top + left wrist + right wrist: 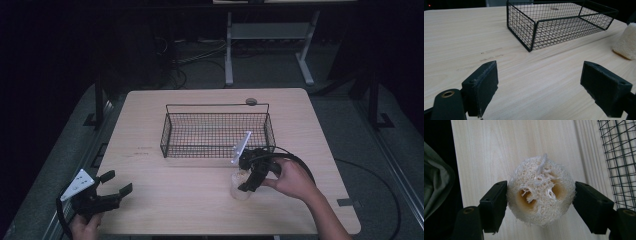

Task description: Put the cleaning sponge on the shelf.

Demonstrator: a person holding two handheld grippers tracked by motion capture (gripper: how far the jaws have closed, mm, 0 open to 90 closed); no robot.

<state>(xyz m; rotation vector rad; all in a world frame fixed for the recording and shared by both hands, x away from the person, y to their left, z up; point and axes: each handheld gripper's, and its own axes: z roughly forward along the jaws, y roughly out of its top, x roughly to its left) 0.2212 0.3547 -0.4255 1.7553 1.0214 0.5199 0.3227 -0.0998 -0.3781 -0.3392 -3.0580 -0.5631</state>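
A pale, fibrous loofah sponge (541,192) stands on the wooden table, just in front of the wire basket's right end. My right gripper (540,200) comes down on it from above, both pads pressed into its sides. In the high view the loofah (239,189) sits under the right gripper (245,186), held by a hand from the lower right. My left gripper (118,182) rests at the table's front left corner, jaws wide apart with nothing between them (539,85). Its view catches the loofah (626,42) at the far right edge.
A black wire basket (167,135) stands at the table's middle, with nothing in it (521,27). A small round dark disc (251,101) lies behind its back rim. Bare wood stretches between the two grippers. Table edges drop to a dark floor with cables.
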